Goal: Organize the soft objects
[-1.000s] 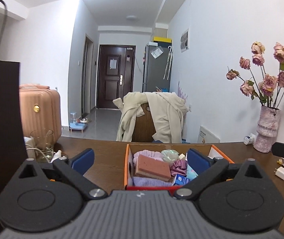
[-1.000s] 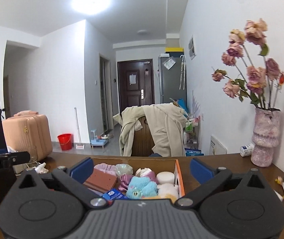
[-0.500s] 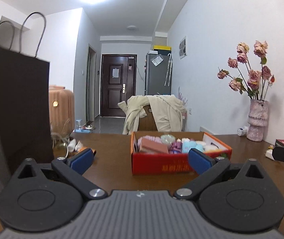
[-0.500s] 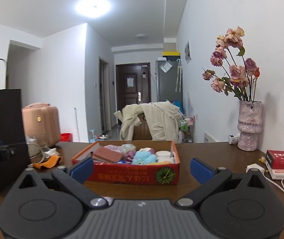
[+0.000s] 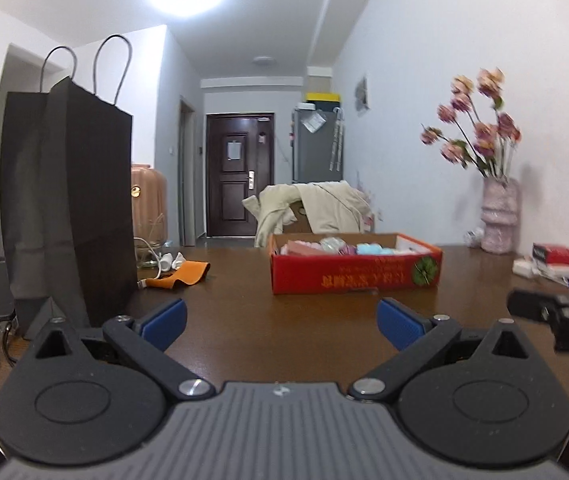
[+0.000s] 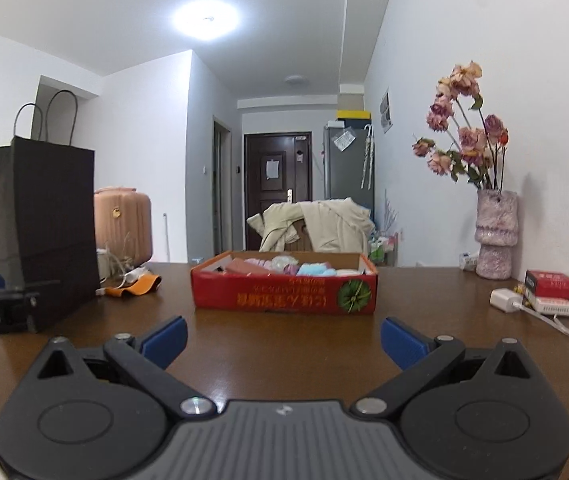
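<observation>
Both my tongs are spread wide and hold nothing: left gripper (image 5: 280, 320), right gripper (image 6: 284, 338), low over the table (image 6: 284, 344). The box (image 6: 284, 294) of soft things (image 6: 312, 269) sits ahead; a black bag (image 5: 68, 208) stands left.

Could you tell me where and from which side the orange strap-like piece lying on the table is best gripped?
I would pinch the orange strap-like piece at its raised, folded end nearest the red cardboard box, coming from above on that side. It lies flat and limp on the brown wooden table, so only the lifted fold offers an edge, and the tall black paper bag crowds its other side.
</observation>
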Tool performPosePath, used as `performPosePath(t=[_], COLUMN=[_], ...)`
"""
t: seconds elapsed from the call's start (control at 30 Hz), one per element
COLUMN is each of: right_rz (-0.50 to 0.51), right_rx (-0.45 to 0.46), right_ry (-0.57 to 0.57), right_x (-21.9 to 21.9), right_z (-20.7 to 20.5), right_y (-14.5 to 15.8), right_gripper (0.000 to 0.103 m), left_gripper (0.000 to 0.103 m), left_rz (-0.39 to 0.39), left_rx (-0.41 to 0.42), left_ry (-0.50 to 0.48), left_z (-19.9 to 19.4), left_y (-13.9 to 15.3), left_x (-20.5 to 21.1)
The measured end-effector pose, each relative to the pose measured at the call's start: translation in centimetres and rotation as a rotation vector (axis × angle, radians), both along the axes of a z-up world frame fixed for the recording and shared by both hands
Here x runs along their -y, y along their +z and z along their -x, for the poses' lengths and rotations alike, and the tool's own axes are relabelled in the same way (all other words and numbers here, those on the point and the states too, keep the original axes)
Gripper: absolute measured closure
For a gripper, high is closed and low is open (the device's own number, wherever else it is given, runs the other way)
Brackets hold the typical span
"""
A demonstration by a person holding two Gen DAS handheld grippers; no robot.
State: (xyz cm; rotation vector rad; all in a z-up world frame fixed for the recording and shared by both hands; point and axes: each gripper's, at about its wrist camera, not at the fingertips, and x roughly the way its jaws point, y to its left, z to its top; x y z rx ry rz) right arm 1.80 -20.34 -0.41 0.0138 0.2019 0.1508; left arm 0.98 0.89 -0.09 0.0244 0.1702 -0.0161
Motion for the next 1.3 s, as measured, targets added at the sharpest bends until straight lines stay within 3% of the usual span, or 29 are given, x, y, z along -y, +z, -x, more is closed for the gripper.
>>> performPosePath(t=[1.3], right_rz=[0.006], right_rx=[0.012], right_ry=[-0.033], right_x=[0.29], right_z=[-0.46], right_y=[0.22], right_gripper=[0.000], left_gripper=[0.000], left_rz=[0.029], left_rx=[0.014], left_ry=[-0.002], left_z=[0.15], left_y=[0.26], left_x=[-0.25])
